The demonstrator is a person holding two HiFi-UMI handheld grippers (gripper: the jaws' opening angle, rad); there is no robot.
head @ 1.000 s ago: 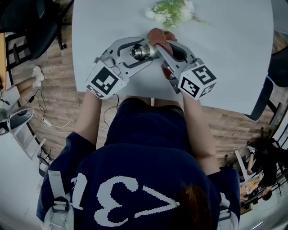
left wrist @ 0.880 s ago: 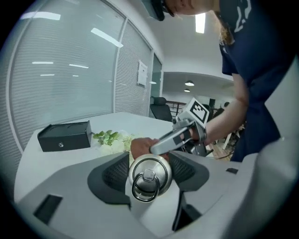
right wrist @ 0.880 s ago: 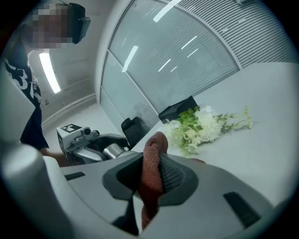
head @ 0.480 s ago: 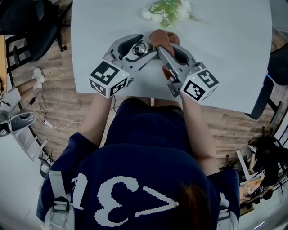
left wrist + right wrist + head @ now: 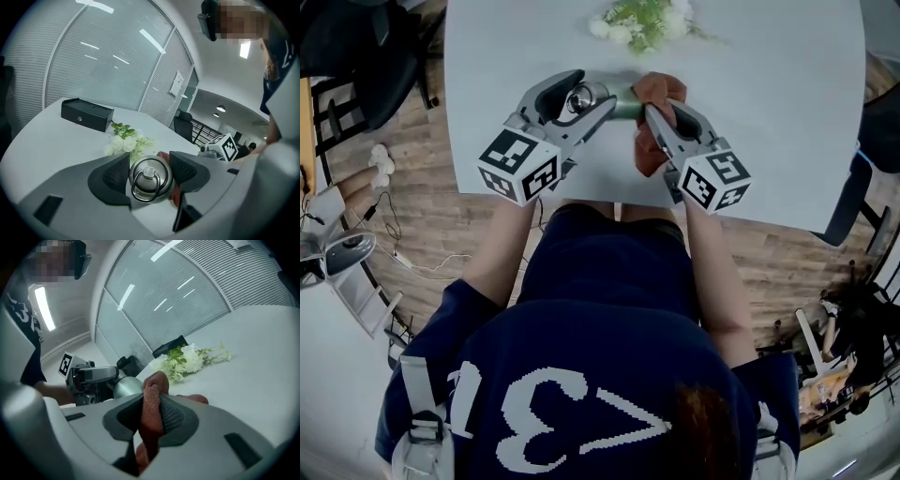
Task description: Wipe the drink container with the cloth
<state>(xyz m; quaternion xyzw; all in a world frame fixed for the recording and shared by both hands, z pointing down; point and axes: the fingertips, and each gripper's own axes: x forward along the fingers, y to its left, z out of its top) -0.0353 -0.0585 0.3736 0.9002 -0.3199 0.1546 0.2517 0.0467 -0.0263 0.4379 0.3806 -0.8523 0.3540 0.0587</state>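
A silver metal drink bottle [image 5: 619,105] lies level above the white table [image 5: 769,112], and my left gripper [image 5: 579,97] is shut on its cap end. In the left gripper view the ringed cap [image 5: 150,178] sits tight between the dark pads [image 5: 115,176]. My right gripper [image 5: 664,108] is shut on a rust-brown cloth [image 5: 661,89], which drapes over the bottle's far end and hangs down toward the table. The right gripper view shows the cloth [image 5: 152,411] pinched between the pads, with the bottle [image 5: 127,386] and the left gripper [image 5: 91,376] just beyond it.
A bunch of white flowers with green leaves [image 5: 647,21] lies on the table just past the bottle. A black box [image 5: 86,115] stands further back on the table. The table's near edge [image 5: 609,202] runs under both grippers. Dark chairs [image 5: 366,56] stand at the left.
The left gripper has rolled, turning the bottle with it. The right gripper has slid the cloth to the right along the bottle, baring more of its body.
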